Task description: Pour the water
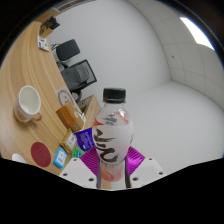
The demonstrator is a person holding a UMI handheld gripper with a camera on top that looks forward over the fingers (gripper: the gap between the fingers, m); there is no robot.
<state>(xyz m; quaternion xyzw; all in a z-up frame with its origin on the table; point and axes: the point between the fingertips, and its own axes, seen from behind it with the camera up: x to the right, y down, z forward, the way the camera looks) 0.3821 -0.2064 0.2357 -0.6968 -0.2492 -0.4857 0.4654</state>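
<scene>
A bottle, capped in dark green and wrapped in a white-and-purple label, is held upright in the tool, both pink pads pressed against its lower half. It is carried above a round wooden surface, tilted in this view, on which a white cup with a handle is seen well apart from the bottle, with a dark red coaster and a small blue box nearer the tool. Office chairs are seen beyond. The cap appears to be on, so no water would leave the bottle if it were tipped now. With the grip set low and the cup far off, a slip or a spill short of the cup is judged the main risk.
</scene>
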